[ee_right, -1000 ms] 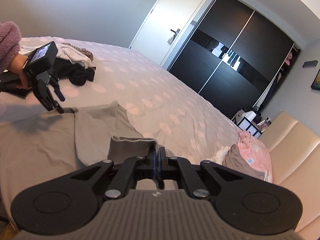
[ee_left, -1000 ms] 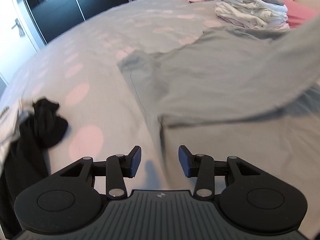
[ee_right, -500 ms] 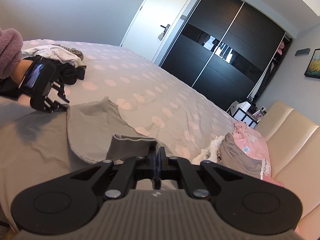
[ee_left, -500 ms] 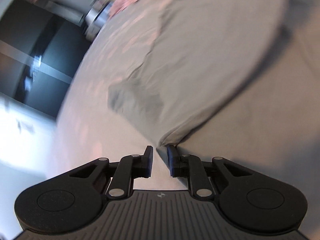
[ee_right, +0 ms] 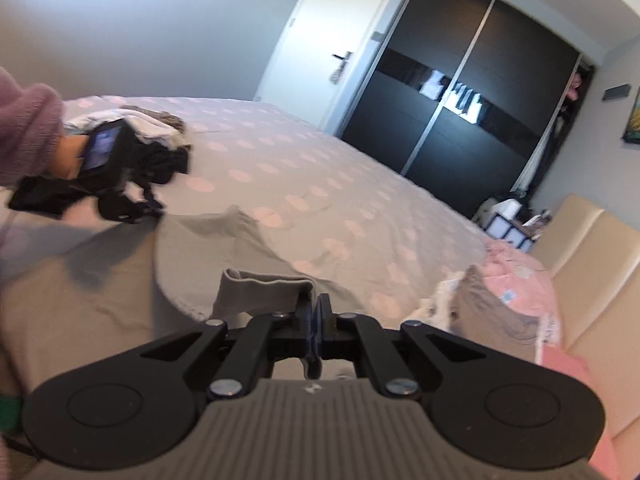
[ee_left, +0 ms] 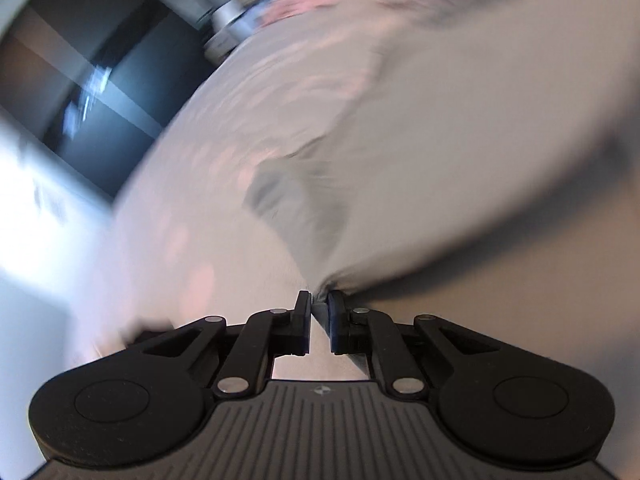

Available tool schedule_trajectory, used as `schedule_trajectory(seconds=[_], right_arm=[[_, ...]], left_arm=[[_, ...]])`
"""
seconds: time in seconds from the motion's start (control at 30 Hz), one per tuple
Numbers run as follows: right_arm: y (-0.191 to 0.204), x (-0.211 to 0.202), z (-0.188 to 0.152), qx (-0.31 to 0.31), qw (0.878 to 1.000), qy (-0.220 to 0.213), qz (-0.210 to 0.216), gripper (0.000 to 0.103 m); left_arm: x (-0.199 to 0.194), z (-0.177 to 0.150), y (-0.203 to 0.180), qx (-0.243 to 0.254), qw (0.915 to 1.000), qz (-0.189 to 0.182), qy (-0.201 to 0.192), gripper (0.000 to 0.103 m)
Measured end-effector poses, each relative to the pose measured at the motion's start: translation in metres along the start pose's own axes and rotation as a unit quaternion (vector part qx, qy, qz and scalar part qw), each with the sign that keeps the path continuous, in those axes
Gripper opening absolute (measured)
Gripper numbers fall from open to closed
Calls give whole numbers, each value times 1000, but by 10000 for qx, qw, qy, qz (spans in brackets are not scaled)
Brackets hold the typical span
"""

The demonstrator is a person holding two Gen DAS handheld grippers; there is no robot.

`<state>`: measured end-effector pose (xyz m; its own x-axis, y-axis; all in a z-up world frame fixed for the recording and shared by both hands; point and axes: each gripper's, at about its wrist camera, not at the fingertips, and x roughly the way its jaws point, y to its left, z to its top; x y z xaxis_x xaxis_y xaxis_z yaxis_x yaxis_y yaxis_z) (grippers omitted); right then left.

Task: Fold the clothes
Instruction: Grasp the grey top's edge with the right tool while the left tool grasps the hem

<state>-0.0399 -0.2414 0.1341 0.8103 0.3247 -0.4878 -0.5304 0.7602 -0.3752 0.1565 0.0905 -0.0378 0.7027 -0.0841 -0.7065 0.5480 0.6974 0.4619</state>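
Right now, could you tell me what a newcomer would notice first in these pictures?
A grey garment spread on the dotted bed, pinched by both grippers: the right gripper at the near edge, the left gripper at a corner. Behind stands a black wardrobe.

Soft daylight, heavy motion blur in the left wrist view, fisheye bending at both views' edges.

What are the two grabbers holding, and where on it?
Both pinch the grey shirt: the left gripper grips a corner of its edge, the right gripper a folded hem.
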Motion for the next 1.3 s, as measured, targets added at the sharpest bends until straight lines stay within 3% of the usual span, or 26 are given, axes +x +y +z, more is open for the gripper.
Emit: schedule_trajectory(seconds=[0.07, 0.2, 0.37, 0.43, 0.63, 1.07, 1.3], right_arm=[[7, -13, 4, 15, 9991, 45, 414, 3], [33, -37, 16, 27, 9888, 133, 1489, 3], [90, -56, 33, 5, 9513, 107, 3080, 3], [113, -54, 38, 42, 9357, 111, 3527, 3], [164, -30, 34, 16, 9118, 293, 4095, 3], [214, 24, 13, 370, 8710, 1163, 4760, 3], [223, 41, 6, 626, 8523, 1363, 5011, 4]], left_arm=[[0, -4, 22, -780, 9966, -265, 27, 6], [10, -15, 53, -1783, 9816, -680, 125, 6], [14, -26, 73, -2429, 9646, -1008, 198, 6], [16, -33, 79, -2632, 9580, -1117, 223, 6], [23, -44, 89, -3062, 9418, -1374, 199, 6], [30, -61, 93, -3301, 9323, -1478, 6, 6], [28, -63, 91, -3384, 9288, -1507, -60, 6]])
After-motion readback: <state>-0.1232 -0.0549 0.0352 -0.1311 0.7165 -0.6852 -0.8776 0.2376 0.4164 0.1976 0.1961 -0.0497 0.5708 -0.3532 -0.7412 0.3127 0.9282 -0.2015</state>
